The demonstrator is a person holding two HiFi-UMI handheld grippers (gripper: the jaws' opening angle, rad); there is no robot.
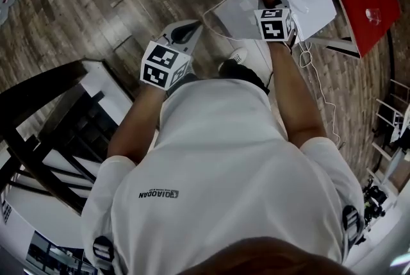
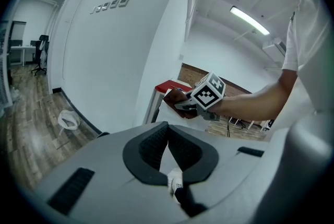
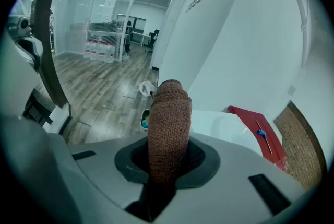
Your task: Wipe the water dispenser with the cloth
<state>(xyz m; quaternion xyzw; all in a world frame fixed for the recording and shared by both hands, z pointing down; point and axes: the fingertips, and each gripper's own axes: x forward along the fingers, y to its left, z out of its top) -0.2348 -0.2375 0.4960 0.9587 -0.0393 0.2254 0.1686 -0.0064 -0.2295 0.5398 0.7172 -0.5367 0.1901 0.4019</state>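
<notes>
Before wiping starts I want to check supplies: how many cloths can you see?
1. A brown cloth is clamped in the right gripper, sticking out past its jaws. The left gripper is shut with nothing in it. Others may lie out of view.

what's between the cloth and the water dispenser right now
Nothing visible. The right gripper holds the brown cloth in open air, and the white water dispenser lies beyond it, unobstructed.

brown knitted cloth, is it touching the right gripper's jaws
Touching. The right gripper view shows the brown knitted cloth pinched between the two jaws of the right gripper.
</notes>
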